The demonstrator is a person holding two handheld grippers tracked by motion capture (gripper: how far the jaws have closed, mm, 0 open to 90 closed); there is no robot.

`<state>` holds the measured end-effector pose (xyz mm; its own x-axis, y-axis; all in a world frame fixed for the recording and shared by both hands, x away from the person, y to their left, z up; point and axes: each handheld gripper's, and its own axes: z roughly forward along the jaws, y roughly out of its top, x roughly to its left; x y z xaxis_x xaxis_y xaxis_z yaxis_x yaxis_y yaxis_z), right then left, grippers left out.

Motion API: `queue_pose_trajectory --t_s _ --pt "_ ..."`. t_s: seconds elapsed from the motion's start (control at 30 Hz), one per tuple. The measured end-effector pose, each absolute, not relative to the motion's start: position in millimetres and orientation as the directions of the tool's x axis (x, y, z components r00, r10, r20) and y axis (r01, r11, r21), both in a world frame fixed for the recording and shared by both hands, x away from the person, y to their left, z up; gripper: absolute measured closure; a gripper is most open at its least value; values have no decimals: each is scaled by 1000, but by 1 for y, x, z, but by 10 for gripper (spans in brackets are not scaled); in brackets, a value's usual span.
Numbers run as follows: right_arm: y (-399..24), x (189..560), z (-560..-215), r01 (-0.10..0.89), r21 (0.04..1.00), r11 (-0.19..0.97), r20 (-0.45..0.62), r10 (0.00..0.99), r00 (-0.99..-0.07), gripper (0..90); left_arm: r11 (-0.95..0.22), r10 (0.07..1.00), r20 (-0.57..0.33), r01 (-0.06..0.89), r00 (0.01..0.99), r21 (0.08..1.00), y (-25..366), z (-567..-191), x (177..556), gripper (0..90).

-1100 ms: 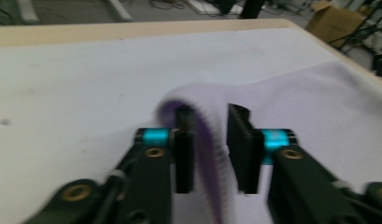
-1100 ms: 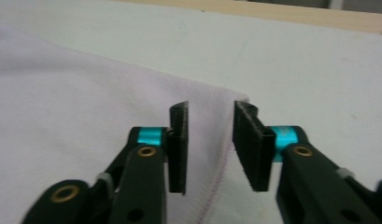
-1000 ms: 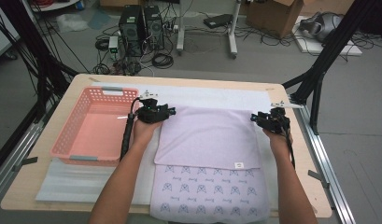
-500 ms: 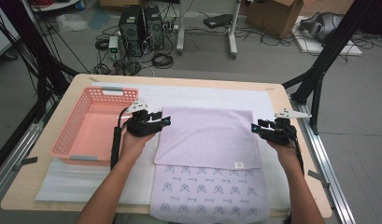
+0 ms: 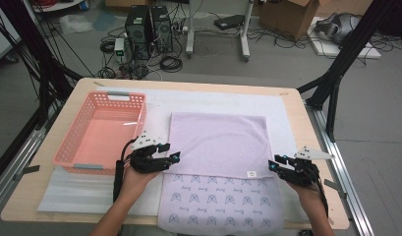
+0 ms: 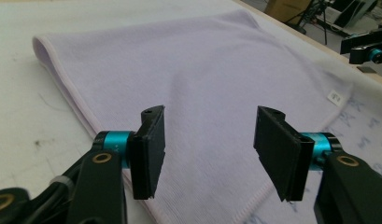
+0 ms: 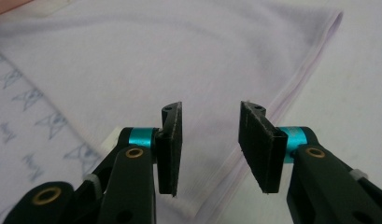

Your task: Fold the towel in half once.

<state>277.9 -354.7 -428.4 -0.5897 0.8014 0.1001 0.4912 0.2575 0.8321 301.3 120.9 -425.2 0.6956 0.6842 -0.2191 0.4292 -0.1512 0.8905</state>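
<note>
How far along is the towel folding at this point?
Done: the lilac towel has one fold, its upper layer doubled over the printed half. In hand: left gripper and right gripper sit at that layer's near corners, jaws open, gripping nothing; the left's jaws have just been opening. Left: probably further folds, perhaps the pink basket, which holds nothing.
</note>
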Motion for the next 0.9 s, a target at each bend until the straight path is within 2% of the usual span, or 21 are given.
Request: queue_pose_trajectory --t_s 0.07,0.2,0.37,0.57,0.67,0.77,0.9 --pt "-355 271 -433 495 826 270 94 800 -593 592 -161 686 -208 424 697 891 121 -430 295 387" --pt "-355 262 -440 504 819 274 100 797 -596 594 -168 709 -206 445 674 880 124 -439 286 395" --pt "-349 258 -447 531 792 302 93 799 -594 612 -174 752 -224 514 620 840 133 -446 282 480" --pt "-350 258 -450 540 778 322 77 804 -590 721 -177 757 -259 570 600 803 140 -451 282 538" --pt "-351 258 -451 546 774 320 84 803 -589 843 -194 755 -261 585 602 788 137 -453 283 559" --pt "-351 258 -451 547 773 320 87 801 -592 859 -214 759 -240 580 605 786 135 -453 283 624" --pt "-352 258 -451 545 777 316 91 800 -594 863 -218 760 -226 566 610 795 133 -452 279 798"
